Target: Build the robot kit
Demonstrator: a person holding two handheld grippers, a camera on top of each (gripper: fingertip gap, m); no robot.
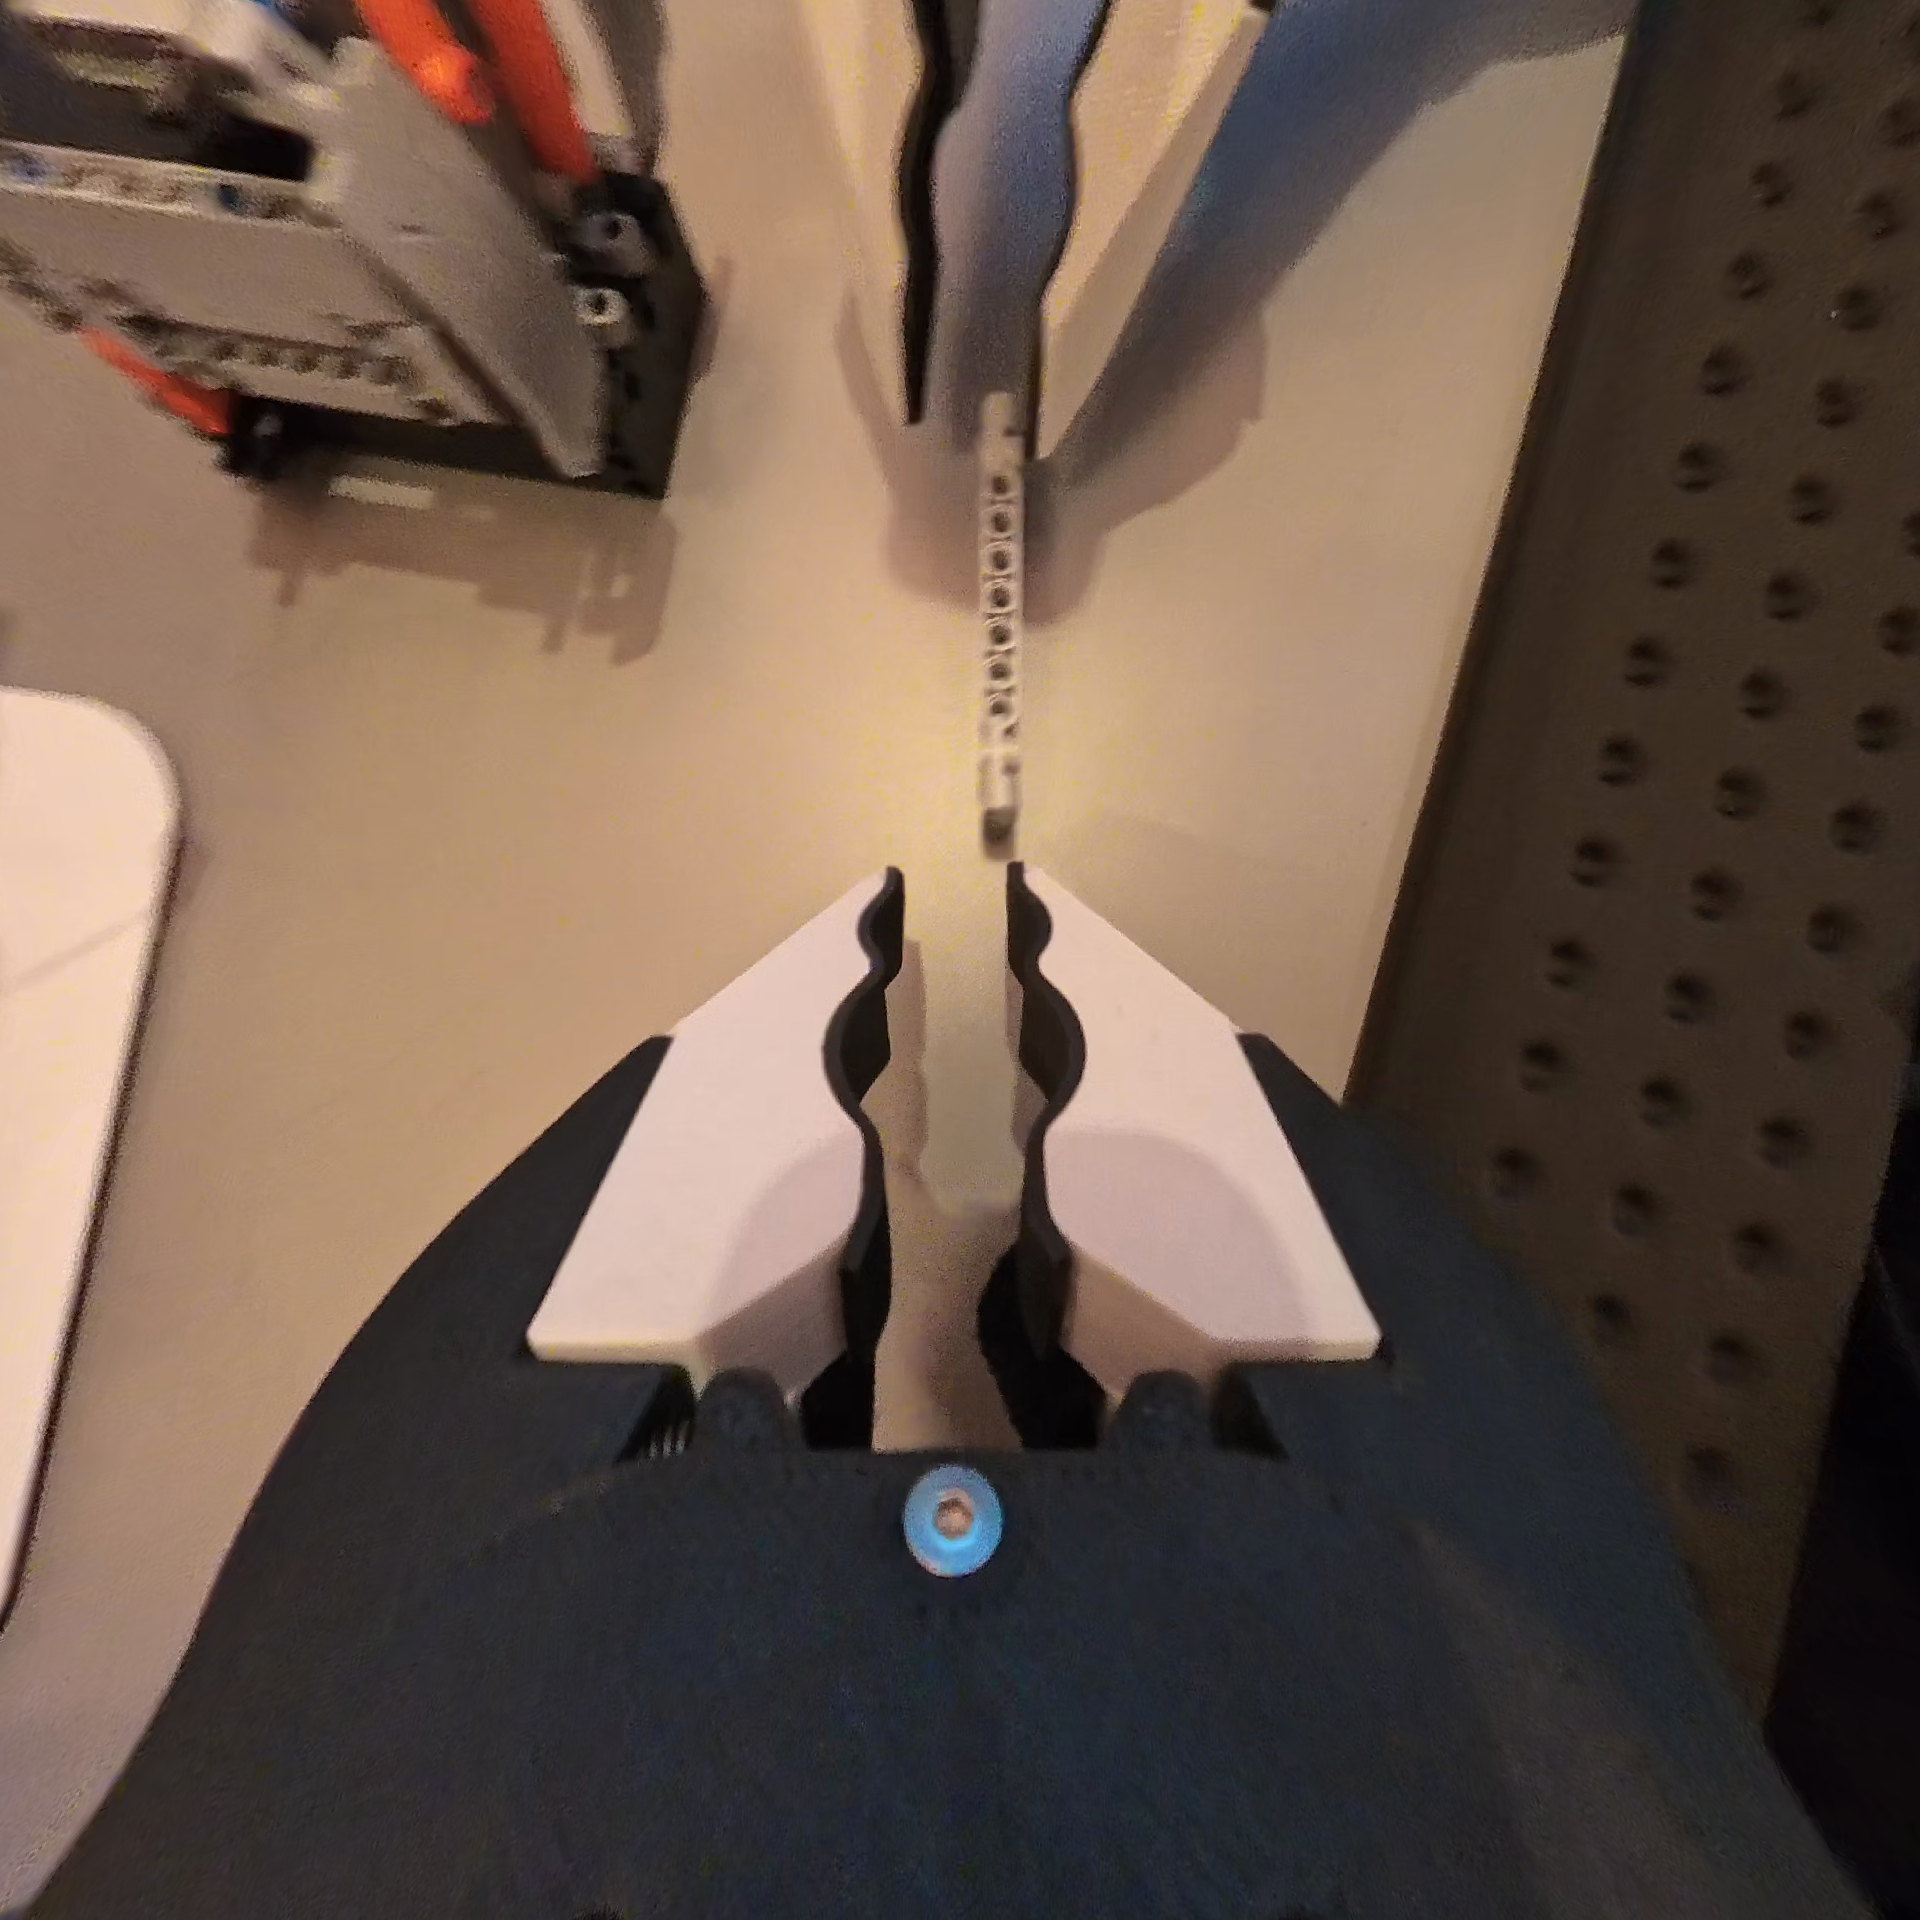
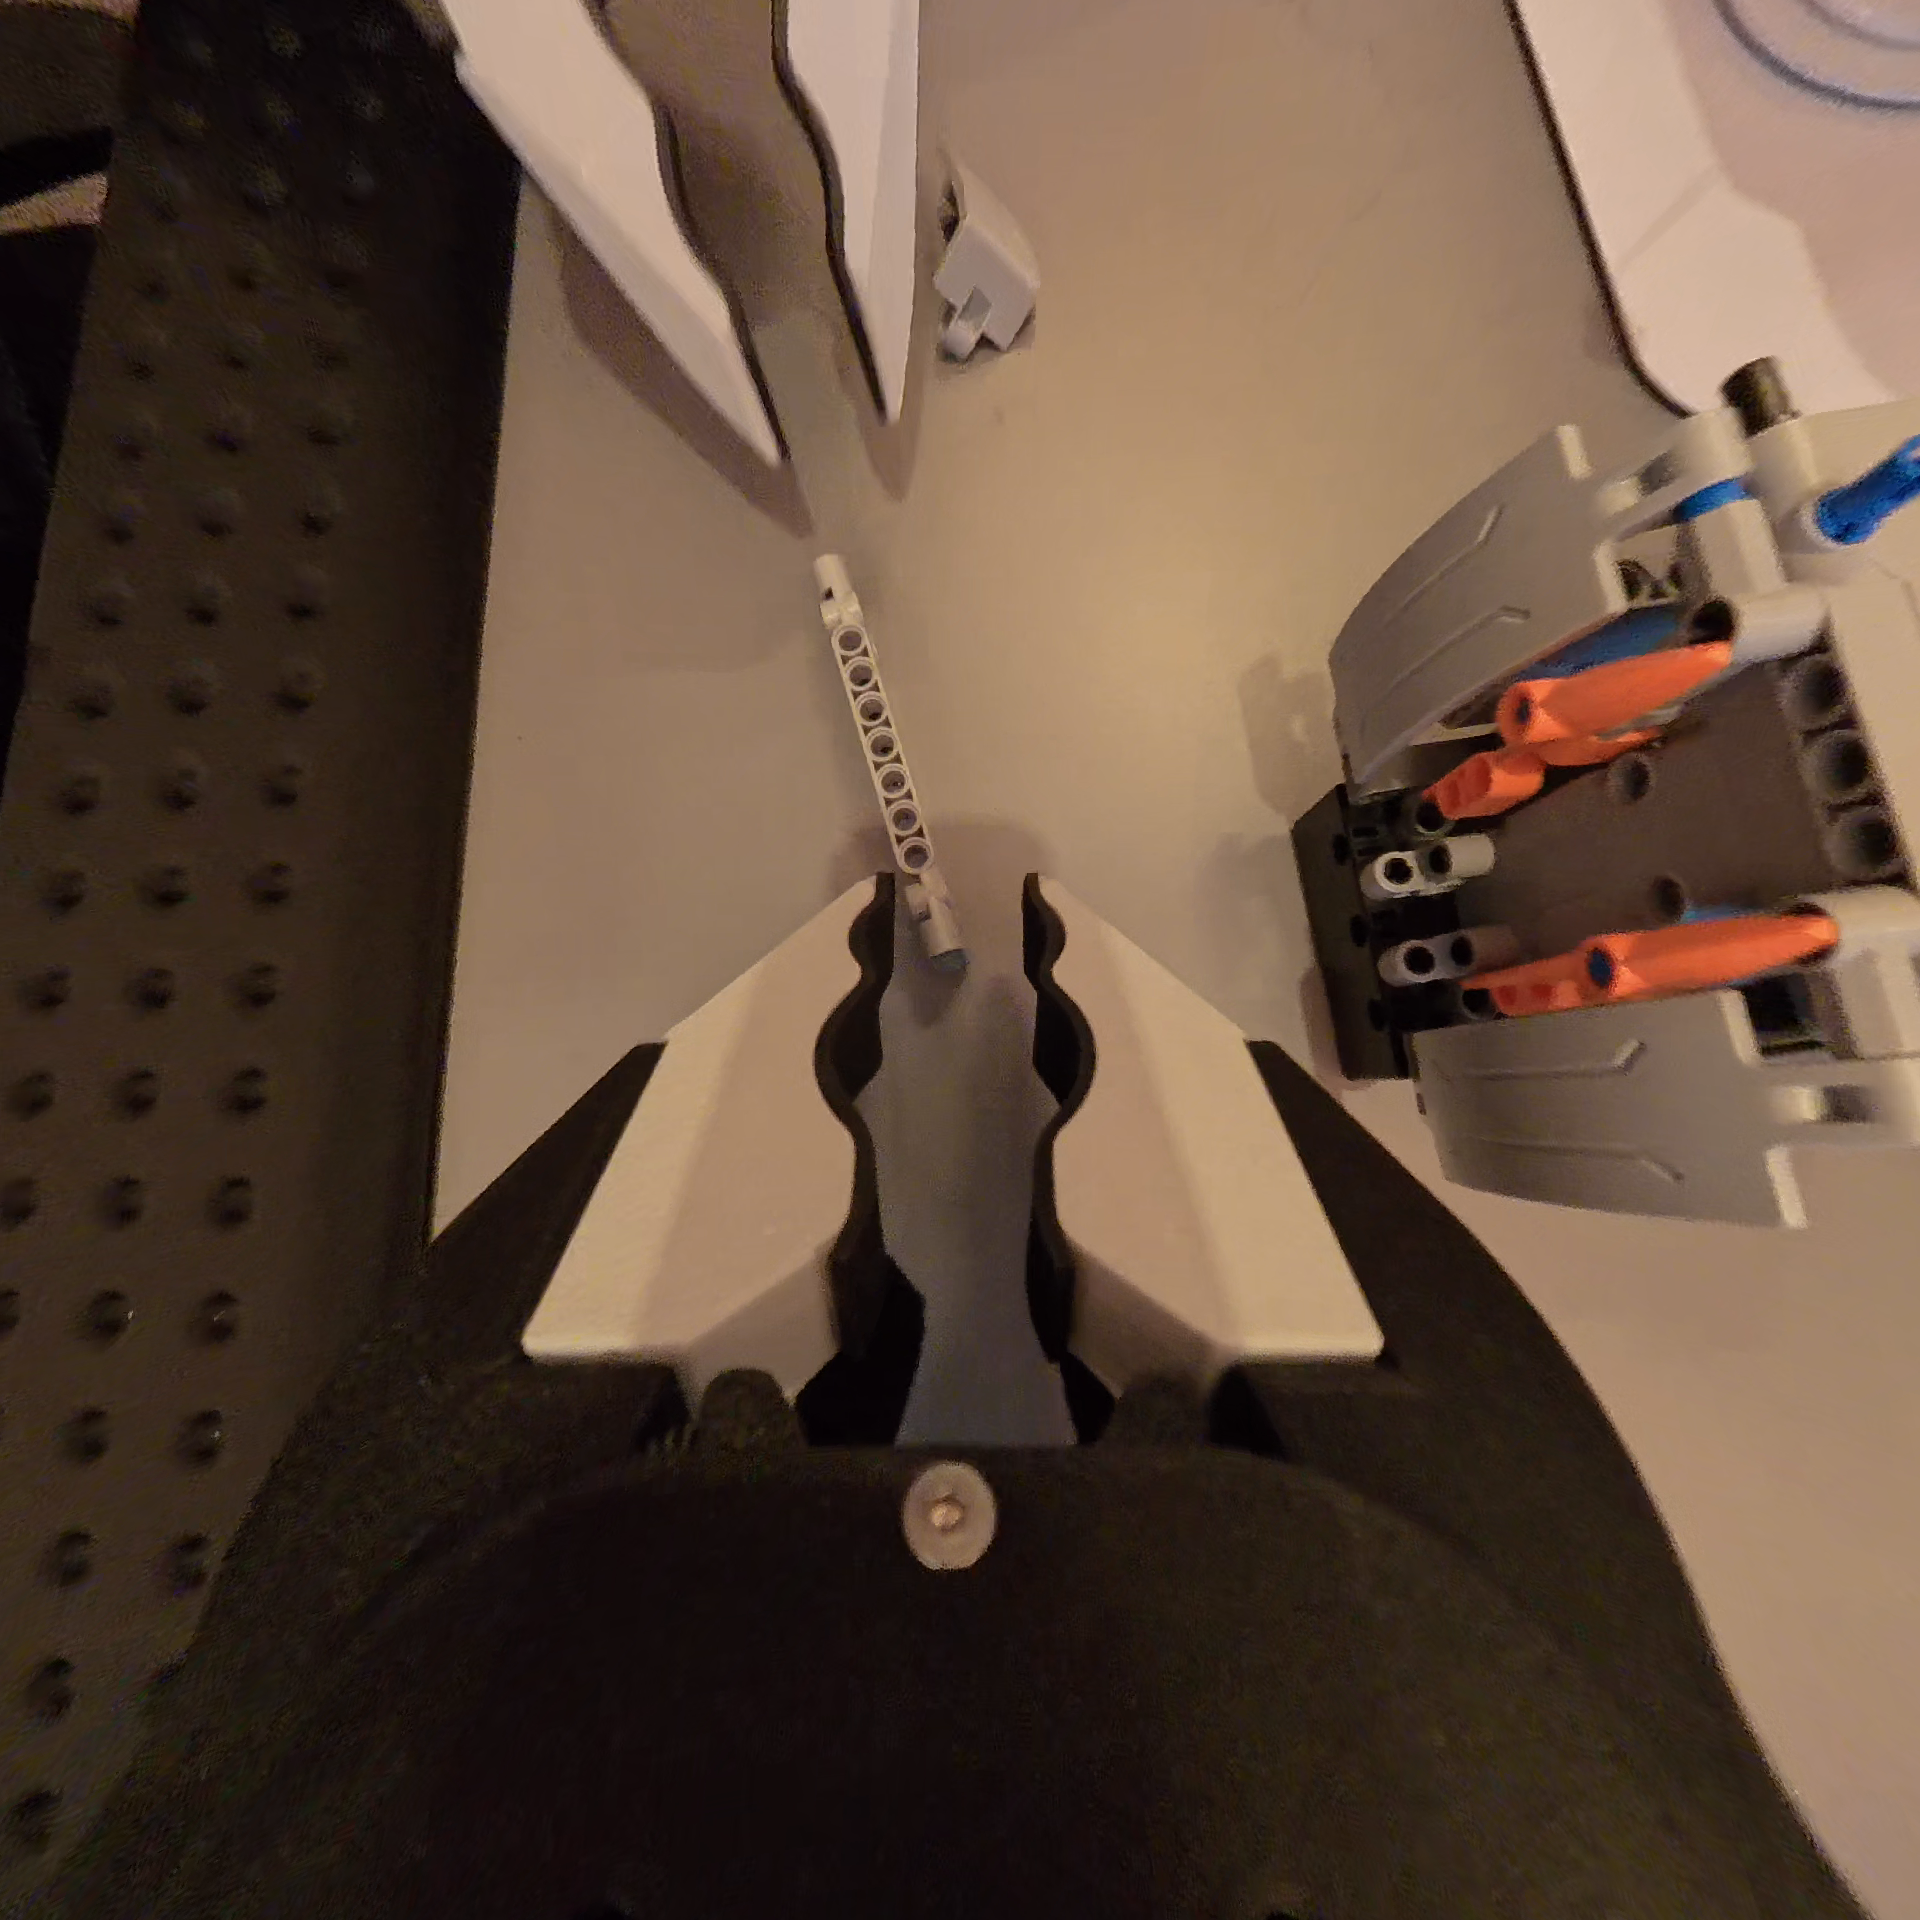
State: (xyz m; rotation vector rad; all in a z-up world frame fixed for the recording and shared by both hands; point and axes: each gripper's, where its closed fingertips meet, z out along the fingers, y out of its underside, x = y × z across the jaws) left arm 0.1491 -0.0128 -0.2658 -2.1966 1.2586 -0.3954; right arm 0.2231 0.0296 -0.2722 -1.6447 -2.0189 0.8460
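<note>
Left tongs [image 1: 953, 883] slightly parted, empty, low over pale desk [image 1: 520, 779]. Grey holed beam [image 1: 1002, 613] flat on desk at 12 o'clock, near end just beyond fingertips, not touching. Right tongs [image 2: 958, 883] parted a little wider, gripping nothing; beam's [image 2: 883, 748] near end lying between fingertips, closer to 9 o'clock finger, contact unclear. Both tongs facing each other along the beam. Grey brick-built model [image 2: 1621, 831] with orange pins at 3 o'clock of right tongs. Small grey piece [image 2: 982, 281] at 12 o'clock. Dark dimpled mat [image 1: 1714, 727] along desk edge.
</note>
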